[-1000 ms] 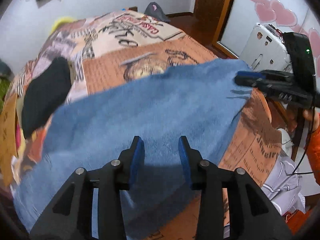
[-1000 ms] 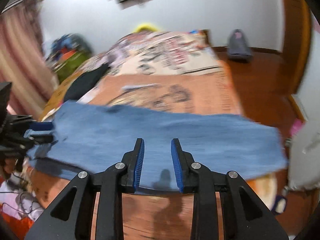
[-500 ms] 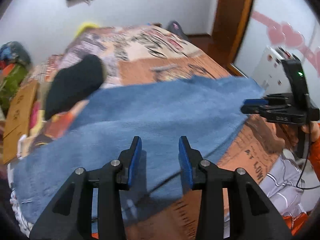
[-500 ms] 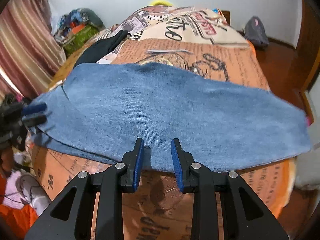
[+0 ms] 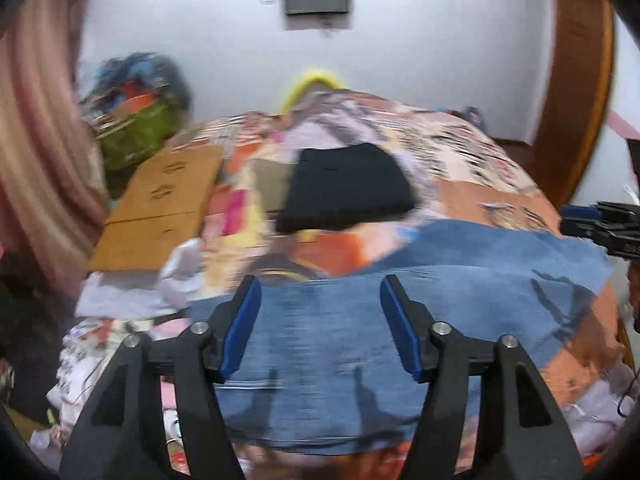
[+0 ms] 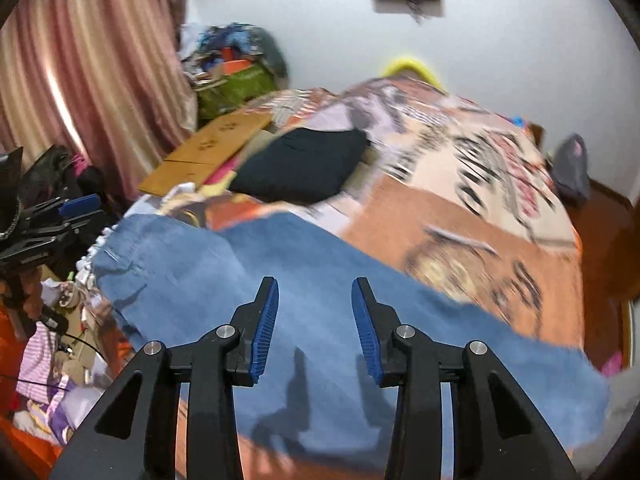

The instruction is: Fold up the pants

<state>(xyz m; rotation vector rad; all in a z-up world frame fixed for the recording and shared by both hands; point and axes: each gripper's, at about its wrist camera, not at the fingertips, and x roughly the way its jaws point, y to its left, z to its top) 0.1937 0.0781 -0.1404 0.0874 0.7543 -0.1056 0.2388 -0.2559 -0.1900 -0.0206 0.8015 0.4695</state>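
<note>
Your left gripper (image 5: 320, 312) and right gripper (image 6: 314, 312) hover empty over the jeans (image 6: 320, 280) on the bed (image 6: 520, 240), fingers just spread wider.

Blue denim pants (image 6: 304, 280); orange printed bedspread (image 6: 500, 248) (black lettering); black garment (image 6: 300, 168); pink striped curtain (image 6: 80, 68).

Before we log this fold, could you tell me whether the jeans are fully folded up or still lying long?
Still long: the jeans lie as one flat strip across the bed, neither gripper touching them.

Two wrist views, angled down over one bed (image 5: 472, 184), shared jeans (image 6: 192, 264).
</note>
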